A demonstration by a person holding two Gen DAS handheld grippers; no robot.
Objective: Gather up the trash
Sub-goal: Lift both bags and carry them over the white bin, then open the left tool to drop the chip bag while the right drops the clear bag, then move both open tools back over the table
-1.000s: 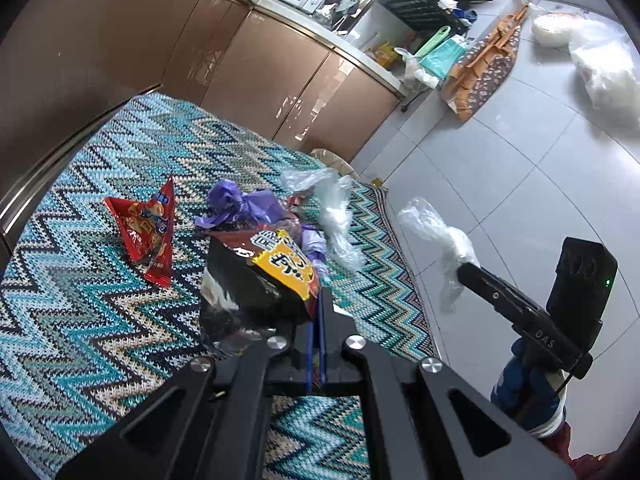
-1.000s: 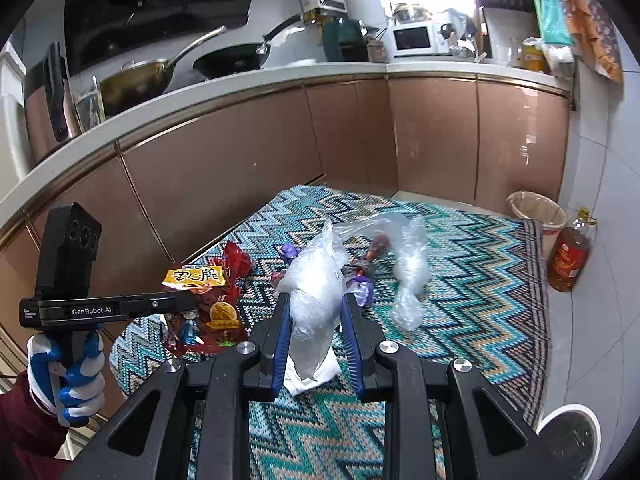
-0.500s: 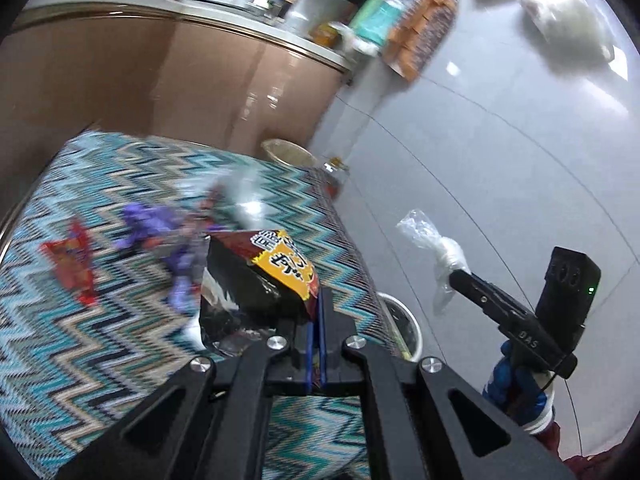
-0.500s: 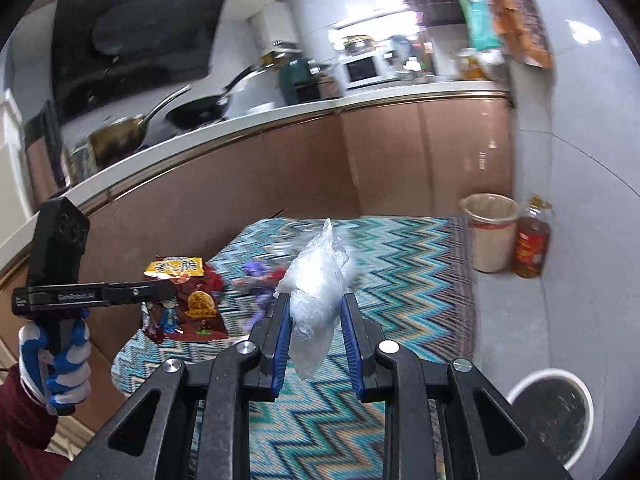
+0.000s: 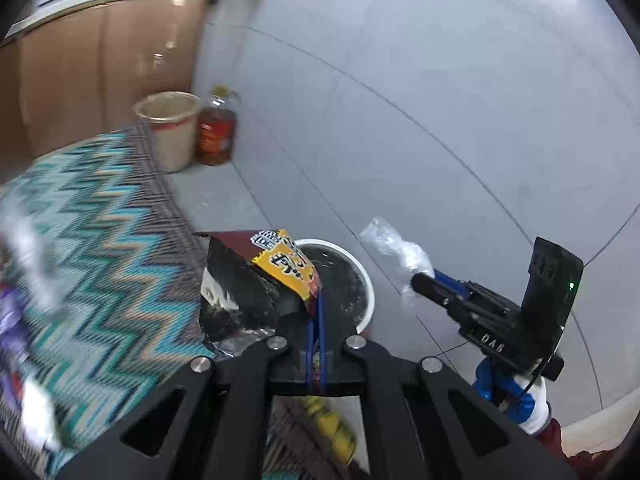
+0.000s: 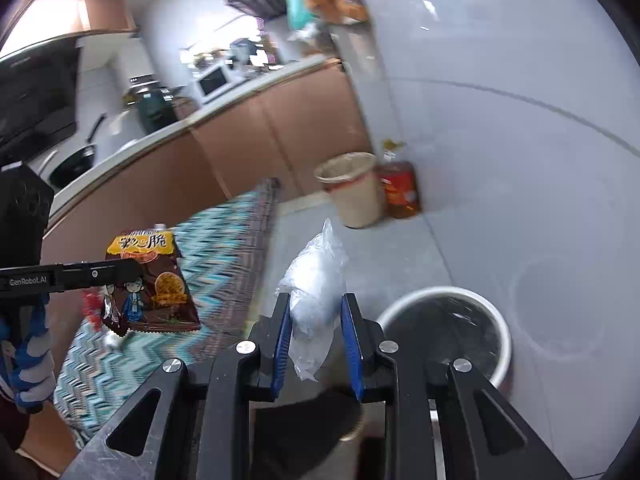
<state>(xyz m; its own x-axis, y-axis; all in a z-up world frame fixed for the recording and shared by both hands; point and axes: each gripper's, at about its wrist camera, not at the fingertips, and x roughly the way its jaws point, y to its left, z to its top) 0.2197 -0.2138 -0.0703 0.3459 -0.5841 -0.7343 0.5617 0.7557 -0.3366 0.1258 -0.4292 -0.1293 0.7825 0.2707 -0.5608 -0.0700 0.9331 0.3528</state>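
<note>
Left gripper (image 5: 316, 316): jaws pressed together on the lower edge of a dark snack wrapper (image 5: 256, 280) with a yellow label, which hangs in the air at the near rim of the white bin (image 5: 368, 280). Right gripper (image 6: 316, 344): jaws clamped on a crumpled clear plastic bag (image 6: 316, 284), held up just beside the same bin, left of its rim in the right wrist view; neither piece is over the opening yet as far as can be told. The bin stands on the grey tile floor (image 5: 440, 120) just off the edge of the zigzag rug (image 5: 120, 248). It is dark inside; its contents cannot be made out. Progress, by judgement: two pieces are lifted and brought to the bin, but not yet dropped. Left to do: carry both over the opening and let go. More litter shows on the rug at the left edge of the left wrist view, something purple (image 5: 10, 312) and something pale and clear (image 5: 28, 256), both too blurred to name, so further trips look likely. A beige waste basket (image 5: 170, 132) and an amber bottle (image 5: 216, 128) stand by the cabinets, well apart from the grippers.
</note>
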